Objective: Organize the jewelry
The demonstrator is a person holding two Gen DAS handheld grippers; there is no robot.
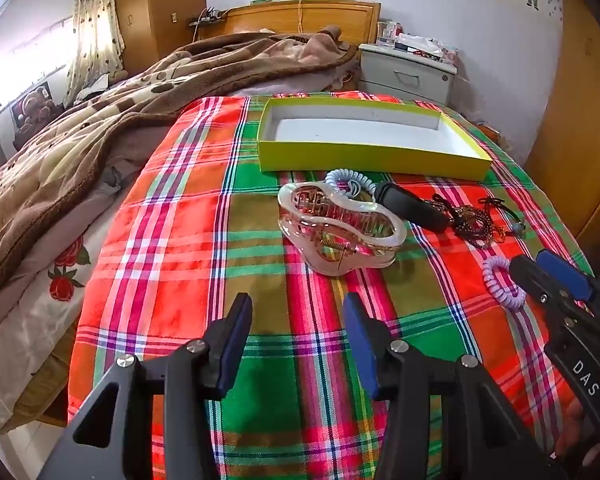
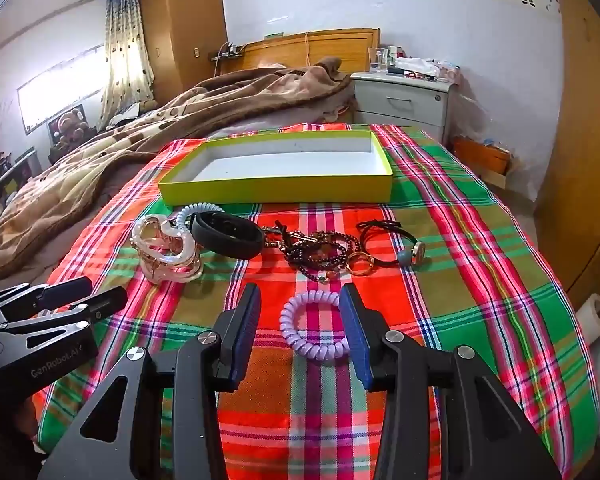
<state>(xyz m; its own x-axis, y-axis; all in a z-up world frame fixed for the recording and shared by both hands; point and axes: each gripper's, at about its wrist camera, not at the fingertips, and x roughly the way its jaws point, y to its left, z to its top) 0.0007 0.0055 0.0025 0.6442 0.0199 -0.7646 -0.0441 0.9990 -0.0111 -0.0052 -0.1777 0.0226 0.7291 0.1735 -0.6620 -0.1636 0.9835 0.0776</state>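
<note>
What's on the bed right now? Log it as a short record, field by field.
surface: plaid cloth on the bed
container: yellow-green box, open, nothing visible inside
nearest item: purple coil hair tie, between the fingers of the right gripper, untouched
left gripper: open, holding nothing
other items: clear hair claw, black band, dark bead strands, gold ring

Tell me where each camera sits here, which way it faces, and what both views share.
Left wrist: on the left gripper, looking up the bed at the clear hair claw; its open fingers show, the right gripper at right.
Right wrist: on the right gripper, looking at the purple coil hair tie between its open fingers; the left gripper shows at left.
Shared: yellow-green box, claw, coil tie, plaid cloth.
</note>
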